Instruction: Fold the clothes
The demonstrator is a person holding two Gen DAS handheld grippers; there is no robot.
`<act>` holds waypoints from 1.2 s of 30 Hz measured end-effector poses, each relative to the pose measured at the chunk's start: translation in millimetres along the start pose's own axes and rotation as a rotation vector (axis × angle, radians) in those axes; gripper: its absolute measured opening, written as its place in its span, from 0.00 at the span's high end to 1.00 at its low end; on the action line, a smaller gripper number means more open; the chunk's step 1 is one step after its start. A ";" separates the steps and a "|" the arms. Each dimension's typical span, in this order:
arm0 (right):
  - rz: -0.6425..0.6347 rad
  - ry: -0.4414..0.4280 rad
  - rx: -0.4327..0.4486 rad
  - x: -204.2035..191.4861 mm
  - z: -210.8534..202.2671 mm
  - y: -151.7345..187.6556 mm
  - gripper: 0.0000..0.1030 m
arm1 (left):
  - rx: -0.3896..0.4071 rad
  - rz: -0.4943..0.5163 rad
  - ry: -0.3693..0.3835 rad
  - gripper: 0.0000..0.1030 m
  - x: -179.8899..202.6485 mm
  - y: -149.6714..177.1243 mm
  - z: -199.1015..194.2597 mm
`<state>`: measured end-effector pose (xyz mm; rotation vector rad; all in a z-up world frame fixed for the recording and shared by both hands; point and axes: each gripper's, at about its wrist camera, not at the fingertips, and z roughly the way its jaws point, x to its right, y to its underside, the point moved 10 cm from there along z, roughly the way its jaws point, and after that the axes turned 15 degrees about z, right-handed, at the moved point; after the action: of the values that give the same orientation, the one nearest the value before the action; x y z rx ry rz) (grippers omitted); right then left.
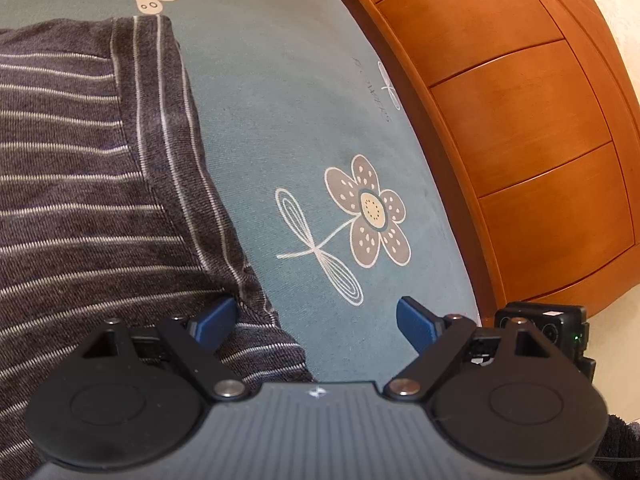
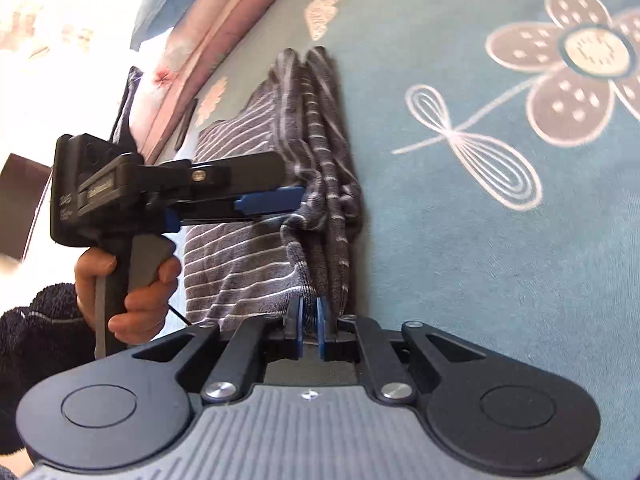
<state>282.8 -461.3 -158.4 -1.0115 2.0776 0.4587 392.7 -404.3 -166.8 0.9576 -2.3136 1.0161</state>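
Striped garment [image 2: 256, 248] lies partly folded on the bed [image 1: 304, 128], its right edge bunched into a ridge; wide bare sheet to the right of it. Wooden bed frame [image 1: 520, 120] runs along the bed's far side. Left gripper [image 1: 316, 320] spread wide over the garment's edge, gripping nothing. Right gripper [image 2: 309, 332] clenched on the garment's near edge.

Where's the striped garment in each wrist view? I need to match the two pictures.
Left wrist: striped garment fills the left side, its edge reaching the left gripper.
Right wrist: garment sits centre-left, its folded edge running down into the shut right gripper.
Shared landmark: the flower print on the sheet.
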 end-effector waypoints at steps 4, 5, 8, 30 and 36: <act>0.103 0.062 0.020 29.9 -0.4 3.4 0.99 | 0.000 0.030 -0.015 0.15 6.1 2.8 -9.9; 0.114 0.070 0.029 33.6 -2.0 4.7 0.99 | 0.004 0.039 -0.018 0.15 8.7 3.5 -14.9; -0.016 0.093 0.092 16.8 -11.7 8.7 0.88 | 0.028 0.039 -0.011 0.15 15.7 7.9 -33.1; -0.941 0.450 0.069 -42.6 49.3 39.0 0.78 | 0.094 -0.185 -0.006 0.15 -8.1 40.9 -45.0; -1.020 0.527 0.135 -49.4 50.1 41.1 0.68 | 0.098 -0.165 -0.019 0.15 -9.9 39.0 -49.1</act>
<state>294.0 -380.9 -153.2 -2.0513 1.6450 -0.5081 375.9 -343.5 -159.8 1.1802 -2.1751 1.0637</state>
